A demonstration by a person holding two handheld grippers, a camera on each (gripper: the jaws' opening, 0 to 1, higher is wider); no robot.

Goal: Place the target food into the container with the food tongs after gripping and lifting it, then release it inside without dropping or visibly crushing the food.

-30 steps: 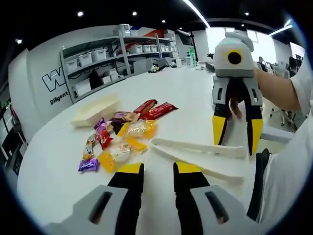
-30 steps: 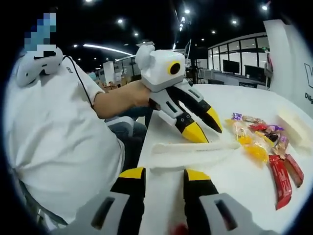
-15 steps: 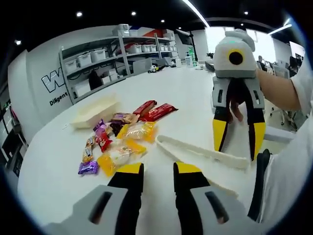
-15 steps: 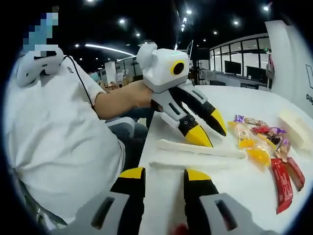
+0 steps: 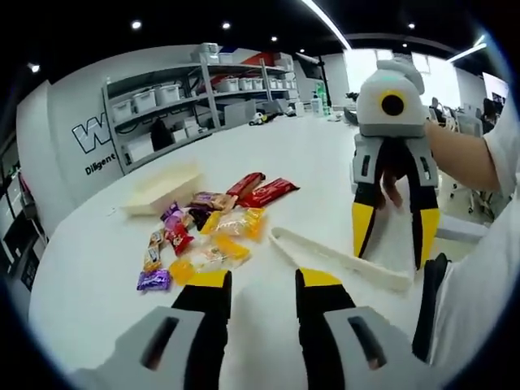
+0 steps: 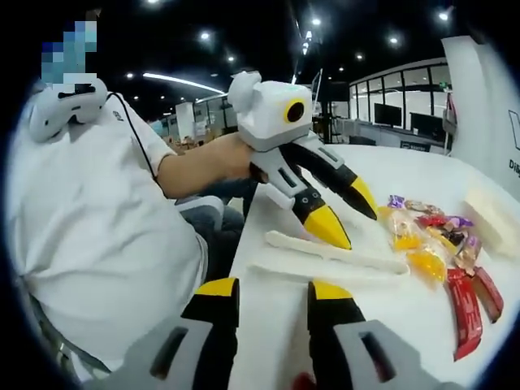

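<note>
Tongs (image 5: pixel 341 258) lie on the white table (image 5: pixel 97 301) just ahead of both grippers, and by my reading the task has barely begun: nothing is lifted and nothing sits in the container. Nearest in the left gripper view, the left gripper (image 5: pixel 262 286) hangs low over the table with its yellow-tipped jaws spread and nothing between them. Just past its right jaw the tongs run off to the right, pale arms lying one over the other. The right gripper (image 5: pixel 392 237) comes in from the right and points down over the far end of the tongs, jaws apart, one on each side of that end; whether the tips touch the plastic I cannot tell. In the right gripper view, its own jaws (image 6: pixel 268 292) rise open from the bottom edge, the tongs (image 6: pixel 333 253) lie crosswise just beyond them, and the left gripper (image 6: pixel 341 219) slants down above the tongs.

Farther out, to the left of the tongs, a loose heap of wrapped snacks (image 5: pixel 203 236) rests on the table: orange, purple and red packets touching one another. Which of them is the target I cannot tell. Beyond the heap, apart from it, stands the shallow cream tray (image 5: pixel 160 188), apparently with nothing in it. Shelving (image 5: pixel 187 97) lines the wall behind.

Left to do: take up the tongs, grip a snack, carry it to the tray, release it gently
</note>
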